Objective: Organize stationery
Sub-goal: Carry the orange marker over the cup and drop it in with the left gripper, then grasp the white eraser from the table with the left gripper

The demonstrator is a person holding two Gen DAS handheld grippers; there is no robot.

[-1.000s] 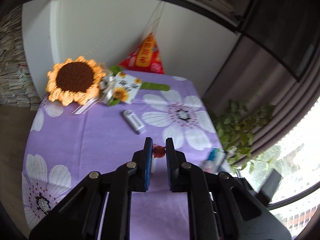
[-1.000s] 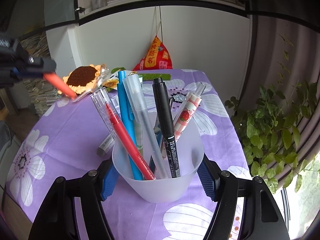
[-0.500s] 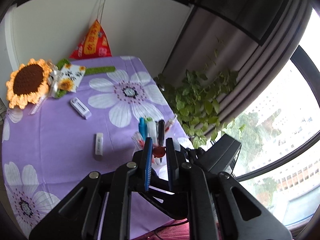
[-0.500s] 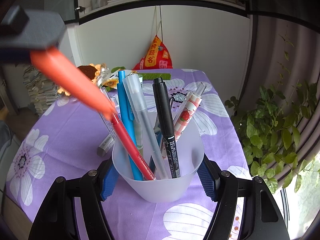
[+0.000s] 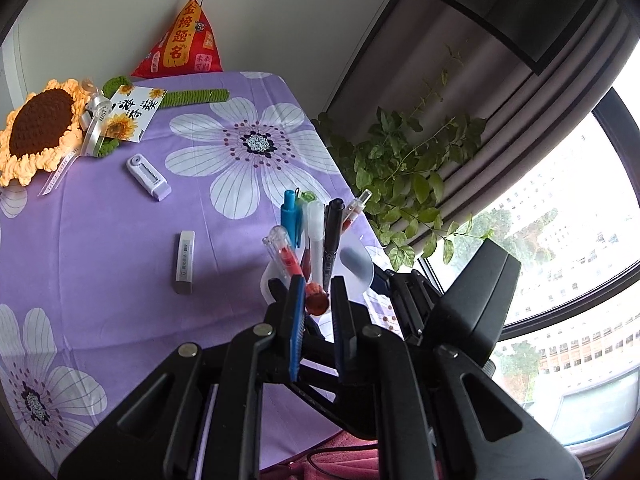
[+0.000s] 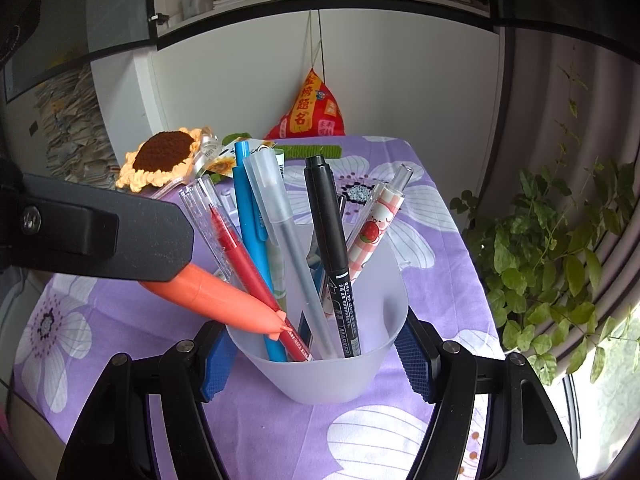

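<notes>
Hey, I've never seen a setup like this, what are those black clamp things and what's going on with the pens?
Those are two hand-held grippers, each carrying a wide-angle camera that looks along its fingers, so each picture is one gripper's own view. The right gripper clamps a frosted pen cup standing on the purple flowered tablecloth. The cup holds several pens, including a black marker and a blue pen. The left gripper pinches an orange pen and points its tip into the cup. Loose on the cloth lie an eraser and a correction tape, beside a crocheted sunflower.
</notes>
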